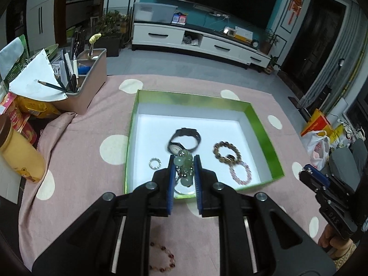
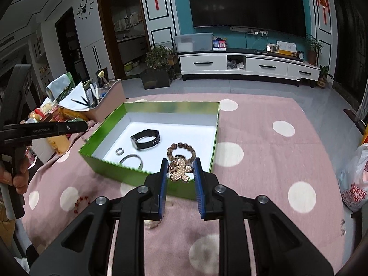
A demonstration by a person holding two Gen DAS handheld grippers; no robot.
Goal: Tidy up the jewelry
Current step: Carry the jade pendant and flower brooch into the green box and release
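Observation:
My left gripper (image 1: 184, 161) is shut on a pale green bead bracelet (image 1: 185, 169), held above the near edge of the green box (image 1: 264, 135). In the box lie a black watch (image 1: 184, 139), a small ring (image 1: 154, 163), a brown bead bracelet (image 1: 226, 153), a pink bead bracelet (image 1: 240, 173) and a silver bangle (image 2: 131, 161). My right gripper (image 2: 180, 164) is shut on a gold flower-shaped brooch (image 2: 180, 171) over the box's near right corner. A red-bead bracelet (image 1: 162, 260) lies on the cloth below the left gripper.
A pink polka-dot cloth (image 2: 264, 161) covers the table. A pen organizer (image 1: 80, 85), snack packs and a yellow canister (image 1: 20, 156) stand at the left. A plastic bag (image 2: 354, 179) sits at the right edge.

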